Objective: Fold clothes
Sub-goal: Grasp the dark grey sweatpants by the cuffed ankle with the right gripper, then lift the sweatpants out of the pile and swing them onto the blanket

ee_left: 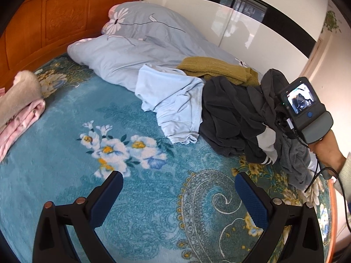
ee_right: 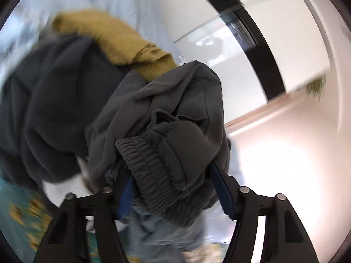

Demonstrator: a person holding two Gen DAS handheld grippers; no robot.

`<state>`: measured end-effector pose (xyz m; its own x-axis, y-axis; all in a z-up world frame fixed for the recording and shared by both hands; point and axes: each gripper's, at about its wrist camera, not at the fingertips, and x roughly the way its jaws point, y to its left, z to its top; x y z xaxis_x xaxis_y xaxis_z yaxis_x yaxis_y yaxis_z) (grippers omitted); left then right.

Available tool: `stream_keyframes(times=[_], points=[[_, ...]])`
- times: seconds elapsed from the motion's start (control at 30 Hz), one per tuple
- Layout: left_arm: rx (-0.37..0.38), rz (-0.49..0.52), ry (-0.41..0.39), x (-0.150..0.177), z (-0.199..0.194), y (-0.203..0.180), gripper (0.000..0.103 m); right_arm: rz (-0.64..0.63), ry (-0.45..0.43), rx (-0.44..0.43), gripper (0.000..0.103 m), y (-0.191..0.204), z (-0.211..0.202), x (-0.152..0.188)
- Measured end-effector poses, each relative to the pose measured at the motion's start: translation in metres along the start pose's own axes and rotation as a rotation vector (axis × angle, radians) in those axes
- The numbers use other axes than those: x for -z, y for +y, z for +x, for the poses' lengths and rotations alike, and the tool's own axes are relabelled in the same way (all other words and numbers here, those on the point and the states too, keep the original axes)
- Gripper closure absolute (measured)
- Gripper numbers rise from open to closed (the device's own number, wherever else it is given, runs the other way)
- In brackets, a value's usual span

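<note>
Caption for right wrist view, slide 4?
Right gripper jaws closed on ribbed cuff of dark grey garment, lifted from the pile.

Left gripper: jaws spread wide, blue pads facing each other, nothing between, pointing toward 12 o'clock. Right gripper: at 3 o'clock in the left view, gripped from below by the right hand, cable trailing down toward 5 o'clock; jaws part closed, pressing on grey cloth bunched between them.
</note>
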<state>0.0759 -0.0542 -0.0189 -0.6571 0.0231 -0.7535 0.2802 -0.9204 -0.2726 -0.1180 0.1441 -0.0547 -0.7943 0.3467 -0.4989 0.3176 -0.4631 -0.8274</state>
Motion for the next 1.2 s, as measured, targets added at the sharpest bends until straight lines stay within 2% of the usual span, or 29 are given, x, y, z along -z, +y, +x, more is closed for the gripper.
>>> stream_keyframes(times=[0.03,0.1,0.13,0.17,0.33,0.43,0.57,0.67,0.77,0.8,0.83,0.97,1.03,1.07,1.13,1.17,1.2], points=[[0.008,-0.009,-0.004,0.002,-0.003,0.003,0.000,-0.038,0.013,0.033,0.052,0.003,0.003,-0.002],[0.028,-0.022,-0.011,0.007,-0.010,0.009,0.000,-0.038,0.030,0.072,0.066,-0.002,0.009,-0.008],[0.041,-0.027,-0.011,0.009,-0.013,0.010,0.000,0.023,0.018,0.091,0.076,-0.016,0.006,-0.013],[0.055,-0.032,-0.009,0.011,-0.016,0.011,0.000,0.083,0.006,0.109,0.078,-0.031,0.004,-0.017],[0.127,-0.053,0.003,0.022,-0.030,0.014,0.000,0.364,-0.065,0.050,0.082,-0.115,-0.018,-0.015],[0.170,-0.066,0.010,0.029,-0.038,0.016,0.000,0.464,-0.149,0.020,0.084,-0.161,-0.048,0.002],[0.193,-0.039,-0.010,0.029,-0.054,0.010,0.000,0.531,-0.260,0.053,0.086,-0.212,-0.087,0.026],[0.213,-0.015,-0.027,0.029,-0.067,0.005,0.000,0.592,-0.398,0.038,0.086,-0.244,-0.136,0.028],[0.233,0.009,-0.044,0.029,-0.080,-0.001,0.000,0.586,-0.582,-0.020,0.086,-0.280,-0.206,0.016],[0.236,0.016,-0.055,0.029,-0.086,-0.001,0.000,0.592,-0.641,-0.061,0.086,-0.291,-0.227,0.006],[0.237,0.018,-0.071,0.028,-0.093,0.001,0.000,0.602,-0.691,-0.137,0.086,-0.304,-0.247,0.002],[0.233,0.010,-0.145,0.021,-0.124,0.014,0.000,0.655,-0.838,-0.299,0.086,-0.332,-0.308,-0.011],[0.225,-0.002,-0.188,0.019,-0.140,0.025,0.000,0.657,-0.882,-0.361,0.086,-0.336,-0.327,-0.020],[0.219,-0.009,-0.210,0.017,-0.148,0.030,0.000,0.650,-0.891,-0.366,0.086,-0.339,-0.336,-0.019],[0.206,-0.023,-0.250,0.016,-0.163,0.043,0.000,0.658,-0.897,-0.396,0.086,-0.335,-0.337,-0.034],[0.200,-0.032,-0.264,0.014,-0.169,0.049,0.000,0.683,-0.908,-0.439,0.086,-0.337,-0.340,-0.041],[0.195,-0.043,-0.278,0.014,-0.174,0.056,0.000,0.712,-0.934,-0.452,0.086,-0.344,-0.366,-0.037]])
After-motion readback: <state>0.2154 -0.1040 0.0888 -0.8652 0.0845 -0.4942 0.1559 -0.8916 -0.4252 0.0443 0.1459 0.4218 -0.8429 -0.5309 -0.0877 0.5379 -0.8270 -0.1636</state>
